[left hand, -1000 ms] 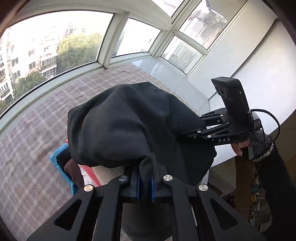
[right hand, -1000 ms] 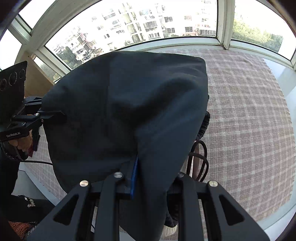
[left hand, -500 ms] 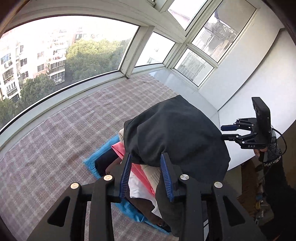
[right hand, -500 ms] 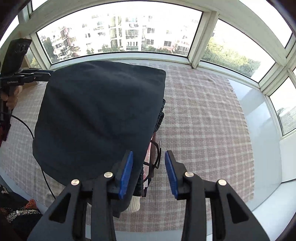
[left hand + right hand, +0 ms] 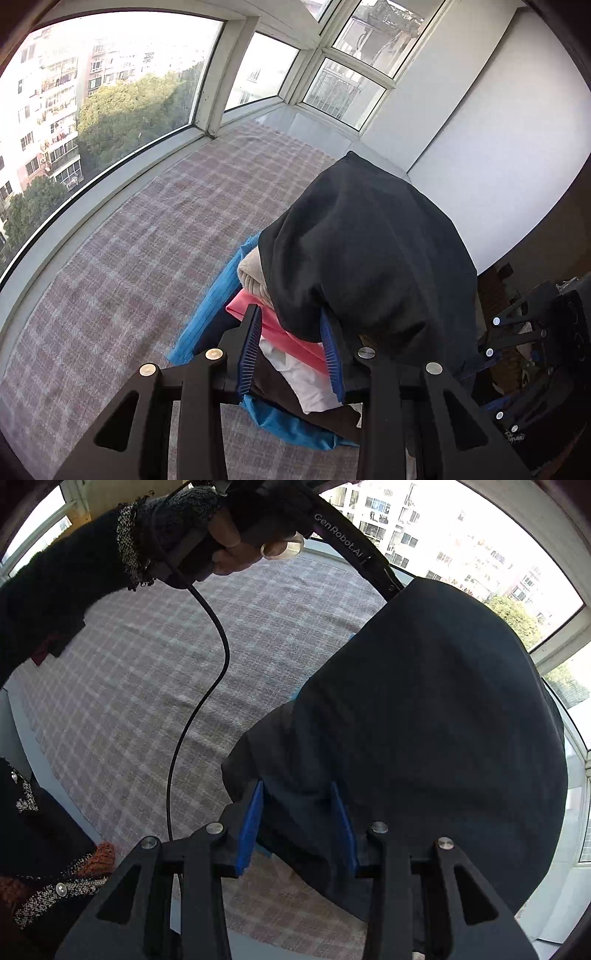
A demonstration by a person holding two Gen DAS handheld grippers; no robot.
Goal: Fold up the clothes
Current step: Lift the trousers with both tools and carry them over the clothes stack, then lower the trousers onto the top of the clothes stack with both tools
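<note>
A black garment lies folded on top of a pile of clothes: a beige knit, a pink piece, a white one and a blue one. My left gripper is open just above the pile's near side, holding nothing. In the right wrist view the same black garment fills the right half. My right gripper is open, its blue pads either side of the garment's near edge without pinching it.
A pink plaid cloth covers the surface under the pile, with windows along its far side. A hand holds the left gripper's handle at the top of the right wrist view, and a black cable hangs from it. A white wall stands at the right.
Both grippers were shut on the black garment a second ago and have let it go onto the pile. Since then the right gripper has swung round to the pile's other side.
</note>
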